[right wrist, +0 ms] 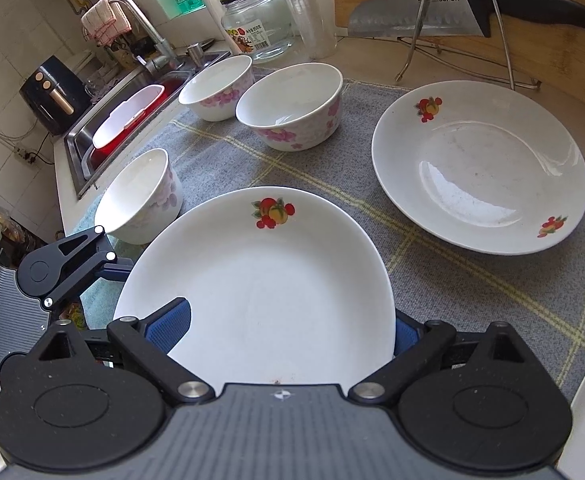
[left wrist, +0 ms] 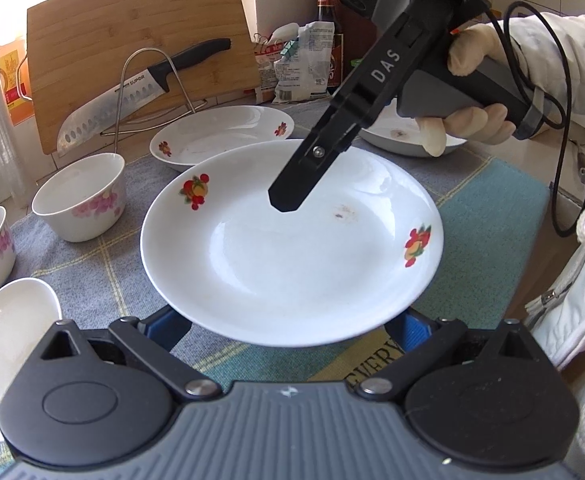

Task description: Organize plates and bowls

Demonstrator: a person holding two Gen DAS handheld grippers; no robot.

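We found the fruit-patterned plate [left wrist: 292, 248] lying straight ahead of both tools, low over the cloth-covered worktop [right wrist: 472, 300]. The left hand-held gripper [left wrist: 288, 328] sat at its near rim with both blue pads tucked under the edge; whether it pinched or merely propped the plate we could not tell. The right hand-held gripper [right wrist: 288, 328] hung over the same plate from the opposite side, its jaws spread wide and clasping nothing, one pad above the white surface and the other hidden past the rim. Being round, the plate offered no long axis. The matching second plate [right wrist: 480, 168], which we judged the likely stacking spot, lay well apart, beyond and to the right in the right wrist view.
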